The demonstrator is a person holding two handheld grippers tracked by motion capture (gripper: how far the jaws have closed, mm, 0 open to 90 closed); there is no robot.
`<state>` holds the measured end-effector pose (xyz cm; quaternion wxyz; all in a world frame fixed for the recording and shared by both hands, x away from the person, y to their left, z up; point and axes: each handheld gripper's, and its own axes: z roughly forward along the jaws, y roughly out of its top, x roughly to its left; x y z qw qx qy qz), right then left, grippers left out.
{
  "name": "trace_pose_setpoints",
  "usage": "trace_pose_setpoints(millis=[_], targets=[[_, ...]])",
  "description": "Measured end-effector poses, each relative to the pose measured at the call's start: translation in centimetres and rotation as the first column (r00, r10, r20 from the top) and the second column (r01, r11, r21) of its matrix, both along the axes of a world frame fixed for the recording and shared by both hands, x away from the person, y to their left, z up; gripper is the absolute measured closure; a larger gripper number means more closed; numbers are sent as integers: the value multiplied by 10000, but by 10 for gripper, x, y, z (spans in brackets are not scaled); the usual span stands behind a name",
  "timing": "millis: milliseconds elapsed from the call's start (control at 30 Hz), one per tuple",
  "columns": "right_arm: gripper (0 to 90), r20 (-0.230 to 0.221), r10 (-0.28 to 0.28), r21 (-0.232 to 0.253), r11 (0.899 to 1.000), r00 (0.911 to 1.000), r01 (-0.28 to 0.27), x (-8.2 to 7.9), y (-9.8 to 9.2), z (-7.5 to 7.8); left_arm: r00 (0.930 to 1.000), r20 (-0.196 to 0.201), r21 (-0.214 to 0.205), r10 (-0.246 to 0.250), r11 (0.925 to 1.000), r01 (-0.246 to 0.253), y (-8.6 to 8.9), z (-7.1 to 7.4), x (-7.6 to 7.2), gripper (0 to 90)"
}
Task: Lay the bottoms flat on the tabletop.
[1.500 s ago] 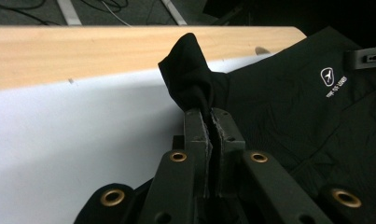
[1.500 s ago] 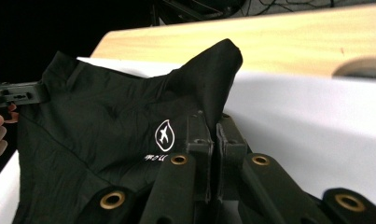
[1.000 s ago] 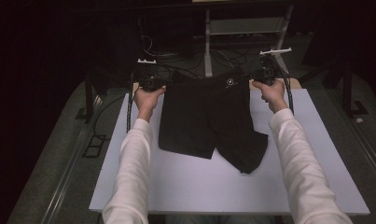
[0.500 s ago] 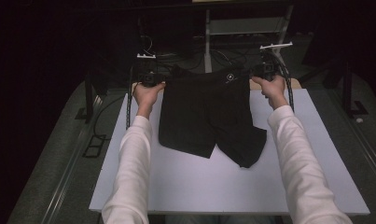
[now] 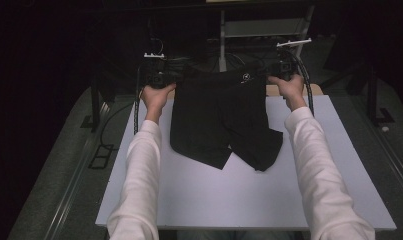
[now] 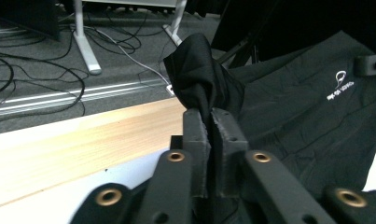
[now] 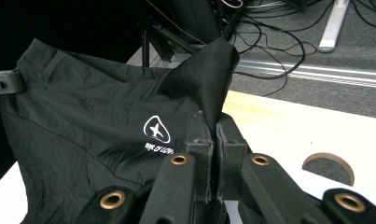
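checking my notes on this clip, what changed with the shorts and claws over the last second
Both claws, left and right, carried the waistband of the black shorts farther away toward the table's far edge, and the leg hems slid after it. Unchanged: each claw stays clamped on a waistband corner, and the legs lie on the table.

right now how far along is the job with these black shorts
Done: both corners of the waistband are pinched, by the left tool and the right tool. In hand: the black shorts are held stretched at the white table's far edge, legs lying on it. Left: probably laying flat or folding.
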<state>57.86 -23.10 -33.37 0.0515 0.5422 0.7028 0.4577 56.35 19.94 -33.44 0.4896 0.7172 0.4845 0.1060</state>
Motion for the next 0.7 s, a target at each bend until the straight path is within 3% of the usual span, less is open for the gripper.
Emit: trace_pose_setpoints(millis=[33, 100, 133, 167, 200, 233, 267, 367, 533, 633, 700], targets=[[593, -110, -199, 20, 9998, 9997, 199, 1, -1, -3, 9991, -323, -204, 281, 9994, -288, 2, -11, 2, 656], [532, -1056, -359, 511, 9978, 9938, 415, 4, -4, -16, 9978, -516, -189, 419, 9989, -429, 3, -19, 1, 578], [524, -1267, -426, 435, 9979, 9910, 485, 3, -6, -23, 9938, -909, -400, 638, 9969, -677, 8, -36, 0, 541], [524, -1267, -426, 435, 9979, 9910, 485, 3, -6, -23, 9938, -909, -400, 638, 9969, -677, 8, -36, 0, 495], [514, -1326, -499, 216, 9983, 9899, 533, -1, -8, -37, 9906, -1176, -692, 698, 9945, -783, 12, -50, -4, 452], [514, -1326, -499, 216, 9983, 9899, 533, -1, -8, -37, 9906, -1176, -692, 698, 9945, -783, 12, -50, -4, 429], [501, -1563, -519, 287, 9980, 9863, 571, -4, -13, -50, 9896, -1262, -722, 696, 9942, -791, 15, -60, -7, 409], [474, -1592, -472, 309, 9981, 9861, 528, -8, -17, -60, 9906, -1196, -677, 670, 9948, -755, 17, -64, -12, 354], [396, -1320, -323, 262, 9990, 9907, 361, -18, -19, -62, 9969, -595, -1203, 519, 9910, -588, 16, -63, -26, 265], [353, -1150, -183, 336, 9992, 9932, 223, -24, -19, -61, 9980, -457, -1376, 429, 9893, -488, 14, -61, -32, 164], [182, -823, 149, 527, 9986, 9965, -105, -37, -19, -58, 9991, -259, -1477, 327, 9884, -362, 13, -60, -38, 66]])
